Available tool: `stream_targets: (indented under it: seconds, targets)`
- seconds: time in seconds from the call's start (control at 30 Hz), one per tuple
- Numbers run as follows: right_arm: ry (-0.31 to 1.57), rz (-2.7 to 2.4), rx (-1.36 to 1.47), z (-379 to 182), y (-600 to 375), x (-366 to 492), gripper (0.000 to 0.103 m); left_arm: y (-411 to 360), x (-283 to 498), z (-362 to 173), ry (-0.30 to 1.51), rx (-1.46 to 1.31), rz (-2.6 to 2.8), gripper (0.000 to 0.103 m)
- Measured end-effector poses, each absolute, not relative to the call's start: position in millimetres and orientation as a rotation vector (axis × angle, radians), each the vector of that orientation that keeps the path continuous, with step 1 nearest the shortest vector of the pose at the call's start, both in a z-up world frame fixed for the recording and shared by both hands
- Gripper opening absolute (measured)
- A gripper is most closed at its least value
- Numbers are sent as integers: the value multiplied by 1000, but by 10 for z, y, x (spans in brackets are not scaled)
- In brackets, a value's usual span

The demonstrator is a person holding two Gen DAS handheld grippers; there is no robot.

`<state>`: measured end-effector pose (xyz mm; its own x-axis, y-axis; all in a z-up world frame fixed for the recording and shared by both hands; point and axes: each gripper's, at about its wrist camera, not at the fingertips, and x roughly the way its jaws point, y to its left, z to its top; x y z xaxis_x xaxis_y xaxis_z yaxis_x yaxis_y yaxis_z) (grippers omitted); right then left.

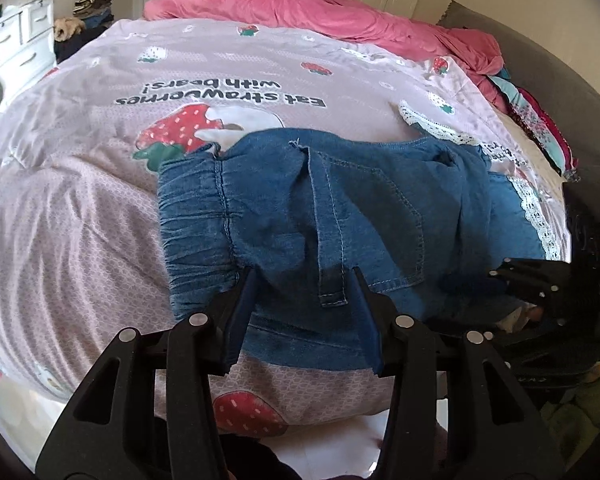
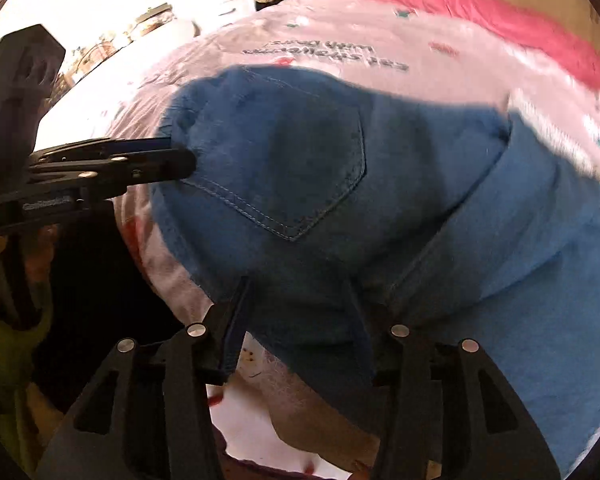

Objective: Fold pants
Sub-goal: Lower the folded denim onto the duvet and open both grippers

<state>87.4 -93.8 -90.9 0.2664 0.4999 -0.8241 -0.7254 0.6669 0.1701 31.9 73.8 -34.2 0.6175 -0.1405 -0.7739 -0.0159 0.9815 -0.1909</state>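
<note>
Bedspread (image 1: 80, 208), pink with strawberries, under denim pants (image 1: 340, 208); white drawers (image 1: 16, 44) beyond.

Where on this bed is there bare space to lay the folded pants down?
Free: the pink strawberry bedspread left of the denim pants, and the printed stretch between the pants and the pink quilt. Crowded: the right edge, with piled clothes, and the near edge by both hand-held grippers.
</note>
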Motion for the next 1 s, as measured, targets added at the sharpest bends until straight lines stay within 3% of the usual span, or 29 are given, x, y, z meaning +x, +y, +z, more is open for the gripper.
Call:
stream_targets:
  seconds: [0.23,0.33,0.53,0.57,0.6,1.0]
  targets:
    - [946,889,-187,-705,-1121,877,54,750,188,-145,850,-206,-53,42]
    - [888,874,-153,-529,-1308,846,55,725,123,-41,833,-192,-38,51]
    - [830,750,-105,-378,-1715,982,56,551,73,106,811,-161,-72,51]
    - [829,732,-92,-367,-1781,1014,59,507,75,113,810,-155,-82,51]
    - [829,709,-78,-365,-1847,1048,69,436,85,111,814,-145,-99,51]
    - [777,474,11,-334,-2385,1329,69,-315,532,-166,936,-181,-378,50]
